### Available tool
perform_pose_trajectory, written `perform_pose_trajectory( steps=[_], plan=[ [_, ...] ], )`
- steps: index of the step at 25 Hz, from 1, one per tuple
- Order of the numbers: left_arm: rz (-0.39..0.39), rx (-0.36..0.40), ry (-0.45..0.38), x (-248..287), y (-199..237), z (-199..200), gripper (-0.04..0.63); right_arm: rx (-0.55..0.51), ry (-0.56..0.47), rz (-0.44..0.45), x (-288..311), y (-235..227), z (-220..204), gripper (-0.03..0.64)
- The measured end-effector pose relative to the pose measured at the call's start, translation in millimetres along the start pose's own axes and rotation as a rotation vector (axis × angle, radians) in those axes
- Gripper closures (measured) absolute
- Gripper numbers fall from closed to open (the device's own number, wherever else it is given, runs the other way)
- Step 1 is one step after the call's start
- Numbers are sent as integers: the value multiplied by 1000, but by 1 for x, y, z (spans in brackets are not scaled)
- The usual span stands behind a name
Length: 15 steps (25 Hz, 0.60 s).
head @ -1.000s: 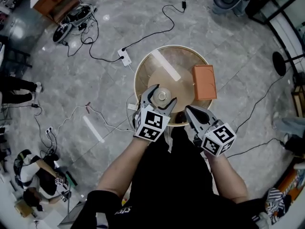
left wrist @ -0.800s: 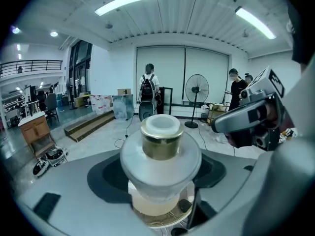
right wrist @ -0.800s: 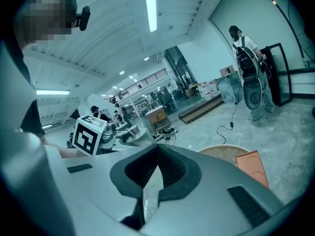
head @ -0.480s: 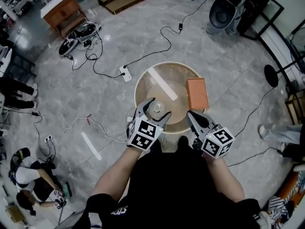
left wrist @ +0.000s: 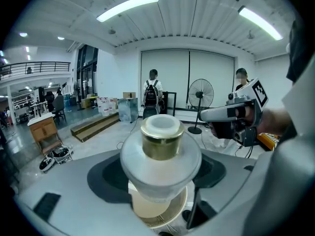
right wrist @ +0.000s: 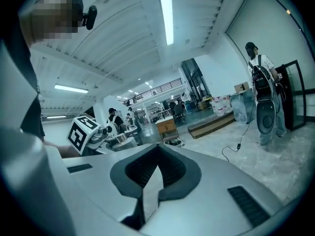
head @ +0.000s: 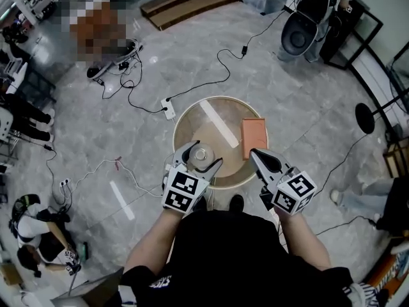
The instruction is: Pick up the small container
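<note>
**A:** Fingers first. L gripper?

**B:** Part-open & clamped on the jar. Its frosted body is wedged between the jaws, w/ gold band and white cap poking out past the tips. R gripper is closed tip to tip w/ nothing in it, off to the right of the L one.

**A:** What's changed in the last sec?

**B:** Grip on the jar is the same. But the table has shrunk in head view and more floor shows round it, so we reckon we've come up & away. In L gripper view the tabletop sits well below the jar, seen thru the gap under it, no contact.

**A:** So pick-up's done?

**B:** Basically, we'd say. Jar's airborne over the near part of the table. We just need to hold it steady.

**A:** Beyond the fingers?

**B:** Box is still on the table, just past the R tips. Cables on the floor further out.
</note>
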<state>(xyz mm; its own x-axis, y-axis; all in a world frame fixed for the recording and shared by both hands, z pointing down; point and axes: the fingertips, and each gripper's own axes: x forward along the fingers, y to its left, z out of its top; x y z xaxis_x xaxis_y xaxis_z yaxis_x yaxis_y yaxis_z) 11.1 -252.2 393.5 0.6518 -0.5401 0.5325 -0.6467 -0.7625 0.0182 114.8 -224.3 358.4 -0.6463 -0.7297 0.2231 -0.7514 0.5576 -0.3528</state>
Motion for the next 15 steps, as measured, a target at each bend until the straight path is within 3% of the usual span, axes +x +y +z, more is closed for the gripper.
perform_pose_trajectory(
  steps=[5,15],
  plan=[
    [60,-22,0,-4,-16,18,253,-62,-15,60,-27,-11,16,604],
    [171,-41,-23,-9,-7,34,253,-72,-106,129,-44,-24,55,606]
  ],
)
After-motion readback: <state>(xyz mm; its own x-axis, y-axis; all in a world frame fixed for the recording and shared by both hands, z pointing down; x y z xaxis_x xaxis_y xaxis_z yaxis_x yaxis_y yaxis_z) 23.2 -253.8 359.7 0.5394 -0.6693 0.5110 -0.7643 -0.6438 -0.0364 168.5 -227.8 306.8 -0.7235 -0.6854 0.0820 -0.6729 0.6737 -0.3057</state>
